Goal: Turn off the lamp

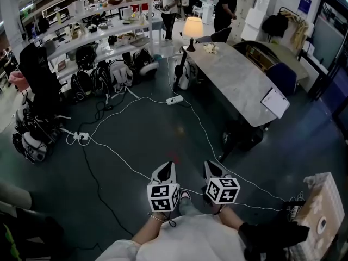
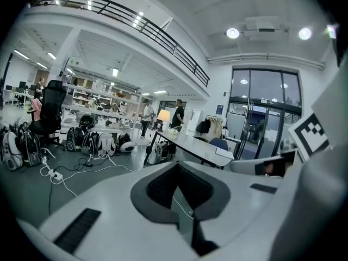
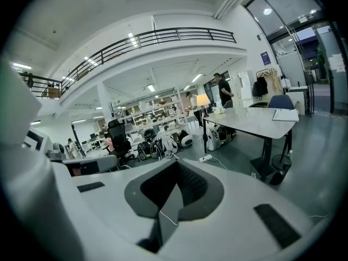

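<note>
- Your left tool (image 1: 169,168) is at the lower centre of the head view. Its jaws are pressed together with nothing between them.
- Your right tool (image 1: 211,167) is just beside it to the right. Its jaws are closed too, and it is empty.
- Both tools point up the frame over the dark floor (image 1: 141,145), each with its marker cube nearest your body.
- A white cable (image 1: 125,159) runs across the floor just ahead of the tool tips, and a white power strip (image 1: 174,100) lies further up at mid-frame.
- The long grey bench (image 1: 239,80) slants from upper centre towards the right. A white sheet or pad (image 1: 275,102) lies on its near end.
- The lamp (image 1: 193,27) stands on the far end of the bench, at top centre of the frame and well apart from both tools. Its shade glows, so it is lit.
- A blue chair (image 1: 281,76) sits to the right of the bench.
- A row of backpacks (image 1: 103,78) lies on the floor at upper left, and a black office chair (image 1: 38,69) stands further left.
- Two people (image 1: 169,1) stand beyond the lamp, along the top edge.
</note>
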Available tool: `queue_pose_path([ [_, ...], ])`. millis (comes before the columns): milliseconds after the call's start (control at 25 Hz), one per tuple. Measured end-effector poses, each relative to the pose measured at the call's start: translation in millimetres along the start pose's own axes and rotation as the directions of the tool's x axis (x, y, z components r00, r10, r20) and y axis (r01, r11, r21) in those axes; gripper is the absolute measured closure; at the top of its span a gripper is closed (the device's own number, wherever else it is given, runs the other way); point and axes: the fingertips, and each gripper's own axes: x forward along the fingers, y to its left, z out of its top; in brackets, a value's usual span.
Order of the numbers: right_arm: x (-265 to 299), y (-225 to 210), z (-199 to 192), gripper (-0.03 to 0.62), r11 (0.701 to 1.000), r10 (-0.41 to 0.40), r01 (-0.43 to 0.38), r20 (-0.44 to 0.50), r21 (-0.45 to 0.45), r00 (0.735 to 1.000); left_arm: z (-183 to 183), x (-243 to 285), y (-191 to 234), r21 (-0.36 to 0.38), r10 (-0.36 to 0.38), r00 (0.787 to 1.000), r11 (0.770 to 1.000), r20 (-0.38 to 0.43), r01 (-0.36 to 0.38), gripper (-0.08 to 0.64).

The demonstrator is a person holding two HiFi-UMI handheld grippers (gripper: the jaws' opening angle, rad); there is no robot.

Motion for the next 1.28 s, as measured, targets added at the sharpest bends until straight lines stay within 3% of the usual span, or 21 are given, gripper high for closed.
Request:
queue_pose_path([
  [440, 73, -46, 55, 0.594, 1.0, 0.022, -0.022, -0.008, 0.002, 1.0, 45, 94, 10, 0.011, 0.034, 0.999, 0.999, 0.004, -0.034, 0.563],
  [1280, 185, -133, 107, 0.594, 0.999, 0.046, -0.044, -0.078, 0.027, 0.996, 76, 232, 6, 0.021, 0.057, 0.997, 0.998, -0.045, -0.056, 0.564],
])
